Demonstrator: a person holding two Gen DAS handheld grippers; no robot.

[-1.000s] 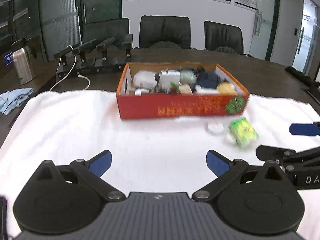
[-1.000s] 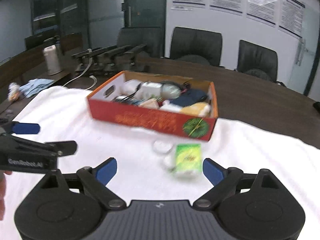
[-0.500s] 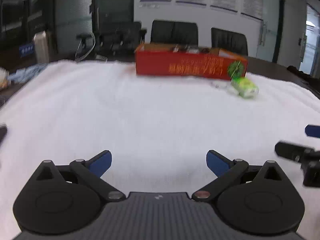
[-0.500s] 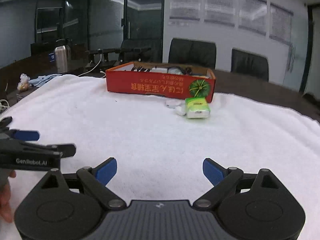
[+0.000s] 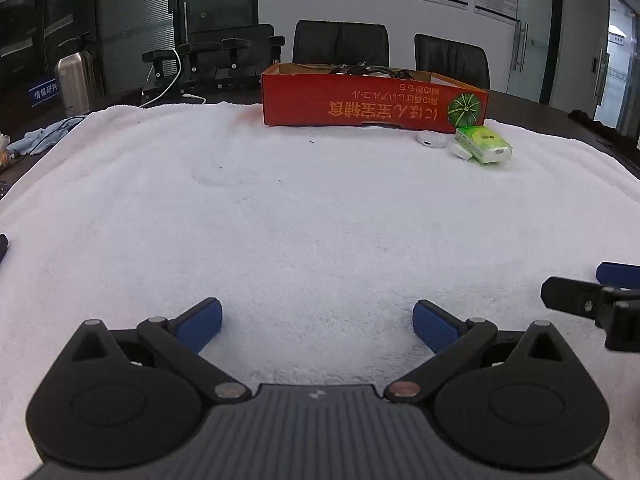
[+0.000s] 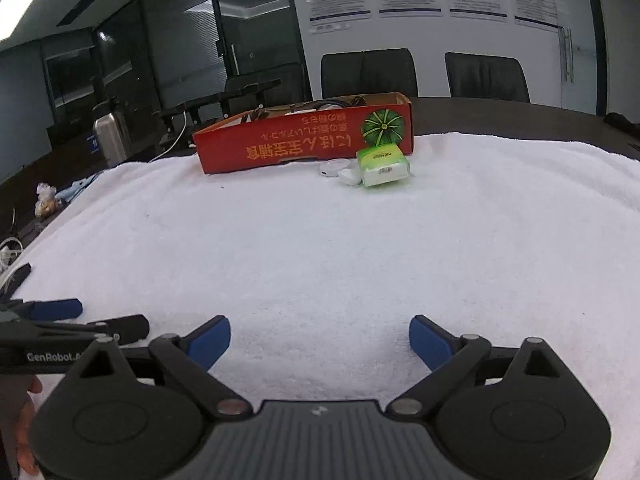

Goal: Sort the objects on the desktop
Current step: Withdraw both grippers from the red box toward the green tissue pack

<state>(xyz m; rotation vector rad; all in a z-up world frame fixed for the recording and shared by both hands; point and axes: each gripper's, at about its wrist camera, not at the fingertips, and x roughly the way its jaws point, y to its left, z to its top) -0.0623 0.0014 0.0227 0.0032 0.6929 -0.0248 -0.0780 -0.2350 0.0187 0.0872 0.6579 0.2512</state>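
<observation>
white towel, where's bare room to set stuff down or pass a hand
The white towel is bare from the left claw and right claw, both empty, the right's jaws opening, up to the red box. It is also bare left of the box. It is crowded only at the box's right front corner: the green tissue pack and two small white items.

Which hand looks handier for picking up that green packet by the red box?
Probably the right hand-held gripper: jaws opening, empty, the green packet almost straight ahead. From the left hand-held gripper it lies off to the right.
</observation>
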